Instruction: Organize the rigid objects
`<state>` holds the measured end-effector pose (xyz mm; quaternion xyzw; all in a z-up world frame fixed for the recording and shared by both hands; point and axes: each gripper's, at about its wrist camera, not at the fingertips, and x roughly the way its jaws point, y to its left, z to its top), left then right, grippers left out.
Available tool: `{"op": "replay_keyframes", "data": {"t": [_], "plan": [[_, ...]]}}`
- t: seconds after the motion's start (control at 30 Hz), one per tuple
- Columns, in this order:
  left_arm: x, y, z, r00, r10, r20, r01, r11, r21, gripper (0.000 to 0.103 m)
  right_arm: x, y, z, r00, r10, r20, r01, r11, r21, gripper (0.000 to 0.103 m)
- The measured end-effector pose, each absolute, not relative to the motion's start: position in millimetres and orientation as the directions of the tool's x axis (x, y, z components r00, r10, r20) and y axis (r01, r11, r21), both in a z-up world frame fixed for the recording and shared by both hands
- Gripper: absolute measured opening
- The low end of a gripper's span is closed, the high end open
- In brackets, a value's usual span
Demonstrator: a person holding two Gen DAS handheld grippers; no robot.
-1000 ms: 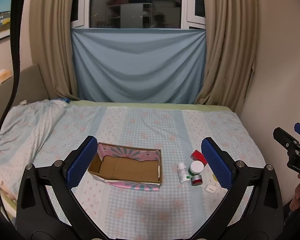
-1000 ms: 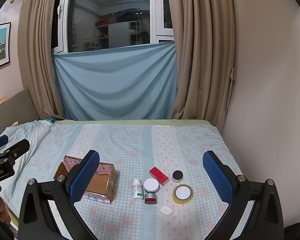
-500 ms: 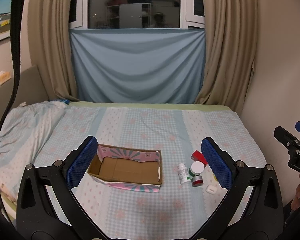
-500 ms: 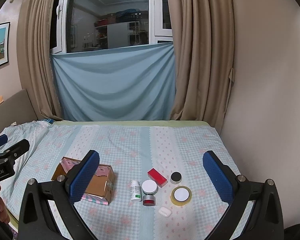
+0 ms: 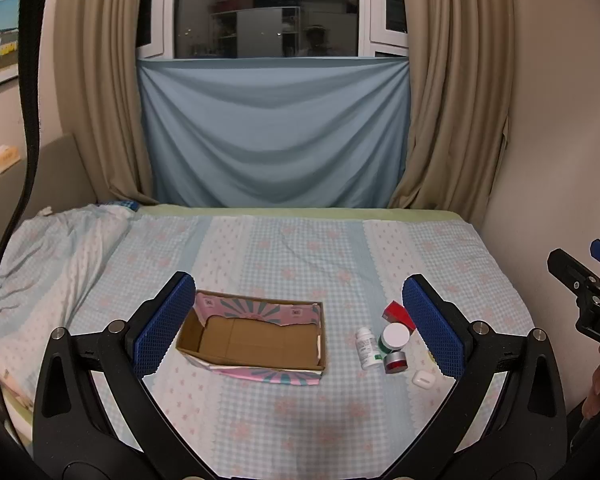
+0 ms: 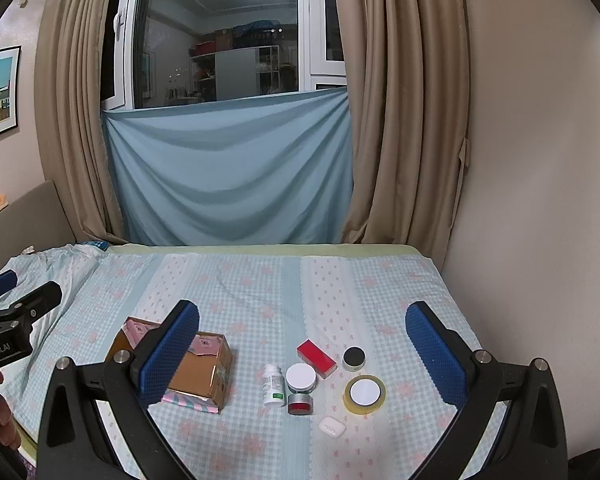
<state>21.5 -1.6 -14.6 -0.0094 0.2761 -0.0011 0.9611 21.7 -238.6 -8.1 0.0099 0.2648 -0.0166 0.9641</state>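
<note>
Your left gripper (image 5: 298,330) and right gripper (image 6: 302,354) stay spread wide, hovering barely shifted, open cardboard box (image 5: 256,338) left of clustered white pill bottle (image 6: 273,385), round jars, glossy red box (image 6: 316,358) on checked bedsheet (image 6: 260,288).

Both cameras look from the near edge of the bed (image 5: 284,248) toward the curtained window (image 5: 268,12), held well above and back from the box (image 5: 256,338). The left wrist view faces the box almost head-on, with the small items to the box's right. The right wrist view sits further right, so the box (image 6: 198,372) falls left of centre. Both views share the box, the bed and the window, and each catches the other gripper at its edge.
</note>
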Motion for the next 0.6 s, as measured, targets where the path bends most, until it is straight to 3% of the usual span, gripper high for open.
{"op": "replay_keyframes", "data": {"t": [0.6], "plan": [[36.9,-12.3,-15.0,0.842,0.002,-0.539,-0.006,1.0,-0.006,0.103,25.8,-239.0,-12.3,0.864,-0.04,-0.503,0.05,0.999,0.007,0.103]]}}
